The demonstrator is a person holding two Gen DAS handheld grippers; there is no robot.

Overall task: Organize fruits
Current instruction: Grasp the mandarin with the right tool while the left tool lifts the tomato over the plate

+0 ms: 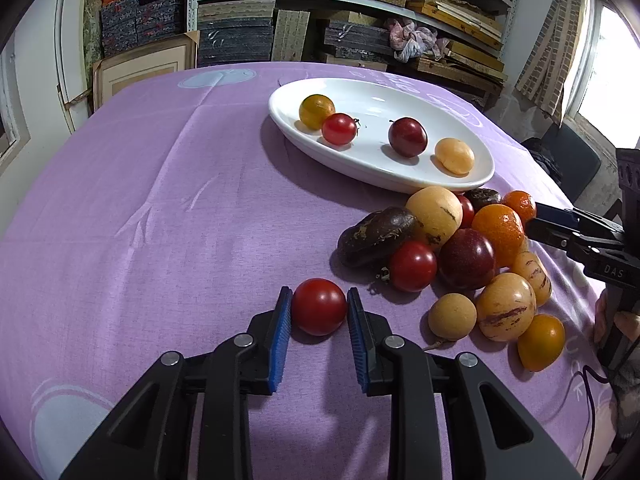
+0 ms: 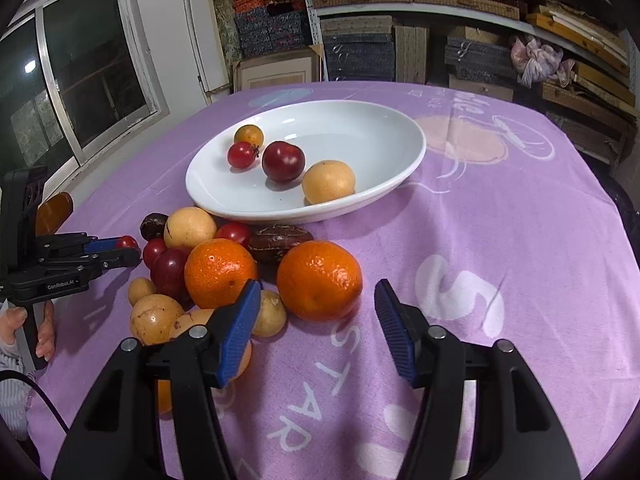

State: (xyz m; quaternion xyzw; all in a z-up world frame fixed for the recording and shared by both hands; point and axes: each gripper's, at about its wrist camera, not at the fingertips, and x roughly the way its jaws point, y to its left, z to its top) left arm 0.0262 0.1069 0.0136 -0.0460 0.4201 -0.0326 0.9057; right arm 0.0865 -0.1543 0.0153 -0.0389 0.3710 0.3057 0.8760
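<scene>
— One red tomato (image 1: 319, 306) sits between my left gripper's (image 1: 319, 312) blue pads (image 1: 280, 332). Status?

— I read the jaws as closed on it: both pads touch its flanks. It rests on the purple tablecloth (image 1: 140, 220), just clear of the fruit pile (image 1: 452, 256).

— Handling properties?

— My judgement: light, smooth-skinned, soft under load, prone to slip. I would hold it across the widest part with minimum clamping force; excess pressure could split the skin.

— Appearance?

— Round, glossy, deep red, no stem visible from the left wrist view.

— Destination?

— Probably the white oval plate (image 1: 472, 184), beyond the pile. It already holds a yellow-orange tomato (image 1: 316, 111), a red cherry tomato (image 1: 339, 129), a dark red plum (image 1: 407, 137) and a pale yellow fruit (image 1: 454, 156).

— Right gripper (image 2: 316, 312)?

— Spread wide, holding nothing. A mandarin (image 2: 319, 280) lies just ahead between its fingertips, untouched; a second mandarin (image 2: 221, 273) is just beside the left pad.

— Risks?

— I expect neighbouring round fruit may roll if nudged.
</scene>
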